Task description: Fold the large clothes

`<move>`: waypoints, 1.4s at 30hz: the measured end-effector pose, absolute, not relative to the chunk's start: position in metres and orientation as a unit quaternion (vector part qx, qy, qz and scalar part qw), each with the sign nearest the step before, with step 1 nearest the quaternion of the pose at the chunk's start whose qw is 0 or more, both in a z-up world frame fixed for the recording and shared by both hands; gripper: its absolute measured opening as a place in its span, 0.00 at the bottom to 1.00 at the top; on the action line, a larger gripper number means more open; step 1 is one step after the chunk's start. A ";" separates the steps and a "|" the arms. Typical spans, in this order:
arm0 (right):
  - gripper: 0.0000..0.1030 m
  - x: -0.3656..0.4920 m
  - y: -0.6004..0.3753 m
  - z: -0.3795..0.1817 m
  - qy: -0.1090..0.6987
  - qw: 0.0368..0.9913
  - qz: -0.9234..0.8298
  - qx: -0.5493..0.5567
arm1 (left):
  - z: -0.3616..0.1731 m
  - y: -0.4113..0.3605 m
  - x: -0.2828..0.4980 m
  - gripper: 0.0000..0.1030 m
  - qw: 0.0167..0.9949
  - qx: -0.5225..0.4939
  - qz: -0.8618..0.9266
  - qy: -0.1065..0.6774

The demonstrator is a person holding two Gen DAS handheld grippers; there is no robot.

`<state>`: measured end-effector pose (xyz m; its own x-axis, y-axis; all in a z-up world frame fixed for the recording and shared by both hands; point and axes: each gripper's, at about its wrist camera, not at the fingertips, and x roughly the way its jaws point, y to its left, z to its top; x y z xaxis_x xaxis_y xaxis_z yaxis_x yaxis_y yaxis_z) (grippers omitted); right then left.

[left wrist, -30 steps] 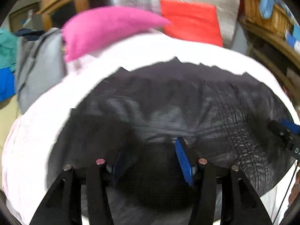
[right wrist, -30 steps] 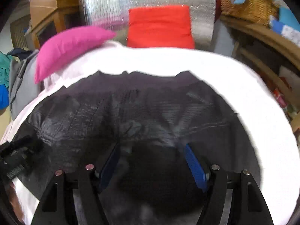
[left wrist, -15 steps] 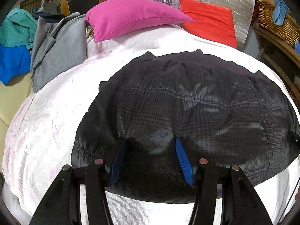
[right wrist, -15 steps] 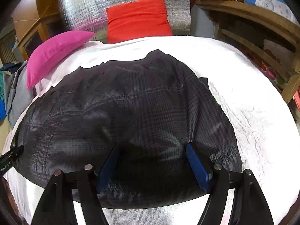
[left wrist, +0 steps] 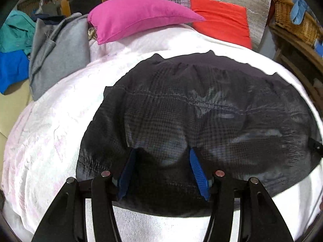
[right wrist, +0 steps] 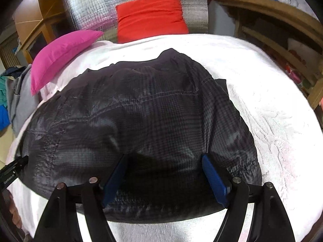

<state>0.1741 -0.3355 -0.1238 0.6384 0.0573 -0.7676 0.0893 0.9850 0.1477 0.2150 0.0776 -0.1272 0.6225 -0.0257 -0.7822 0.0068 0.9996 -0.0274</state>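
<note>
A dark grey checked garment of thin, shiny woven cloth [left wrist: 201, 111] lies spread on a bed with a white textured cover [left wrist: 50, 141], filling the middle of both views, with its near edge at the lower part of each frame. A stitched seam runs across it from side to side.

In the left wrist view, the left hand-held gripper [left wrist: 161, 169] sits at the lower centre, its blue pads [left wrist: 197, 173] apart and lying over the garment's near edge. The cloth bulges between the pads, but they do not look pressed onto it.

In the right wrist view, the right hand-held gripper [right wrist: 165, 177] is at the lower centre too, with its blue pads [right wrist: 214, 179] set wide apart. Its jaws have just been opening, and the garment's near edge lies between them, not pinched.

At the far left edge of the right wrist view a black piece of the other gripper shows beside the garment.

Toward the top of the frames, a bright pink pillow [left wrist: 139, 18] and a red cushion [left wrist: 222, 20] rest at the head of the bed against a silver quilted foil sheet [right wrist: 97, 6]. At the upper left of the left wrist view lies a grey folded garment [left wrist: 58, 54], with teal and blue cloth beside it. A wicker basket [left wrist: 292, 24] stands on wooden shelving at the upper right.
</note>
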 end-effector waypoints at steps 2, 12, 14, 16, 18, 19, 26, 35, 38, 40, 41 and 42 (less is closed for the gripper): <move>0.78 0.171 -0.348 -0.111 0.423 0.898 0.020 0.117 | -0.116 0.092 0.214 0.58 0.898 -0.044 -0.035 0.436; 0.90 0.182 -0.494 -0.101 0.412 0.849 0.054 0.325 | -0.107 0.209 0.247 0.82 0.864 -0.227 -0.086 0.441; 0.90 0.189 -0.501 -0.112 0.427 0.833 0.077 0.344 | -0.118 0.217 0.255 0.82 0.850 -0.252 -0.098 0.453; 0.90 0.201 -0.498 -0.119 0.437 0.826 0.101 0.342 | -0.129 0.219 0.265 0.82 0.838 -0.266 -0.107 0.464; 0.90 0.211 -0.494 -0.125 0.444 0.822 0.116 0.337 | -0.134 0.219 0.273 0.82 0.831 -0.275 -0.124 0.467; 0.90 0.217 -0.490 -0.129 0.451 0.818 0.126 0.335 | -0.136 0.217 0.274 0.82 0.829 -0.279 -0.131 0.467; 0.90 0.238 -0.473 -0.148 0.467 0.811 0.155 0.318 | -0.147 0.207 0.294 0.82 0.815 -0.282 -0.161 0.480; 0.88 0.248 -0.463 -0.144 0.467 0.814 0.175 0.298 | -0.156 0.217 0.305 0.82 0.814 -0.286 -0.151 0.482; 0.84 0.253 -0.452 -0.146 0.477 0.812 0.178 0.286 | -0.163 0.196 0.313 0.80 0.812 -0.255 -0.165 0.498; 0.77 0.255 -0.448 -0.148 0.485 0.813 0.172 0.270 | -0.160 0.194 0.314 0.80 0.814 -0.253 -0.170 0.495; 0.72 0.256 -0.447 -0.149 0.490 0.814 0.170 0.262 | -0.159 0.194 0.315 0.67 0.813 -0.252 -0.168 0.497; 0.69 0.257 -0.447 -0.150 0.494 0.812 0.171 0.259 | -0.159 0.192 0.317 0.50 0.814 -0.242 -0.160 0.503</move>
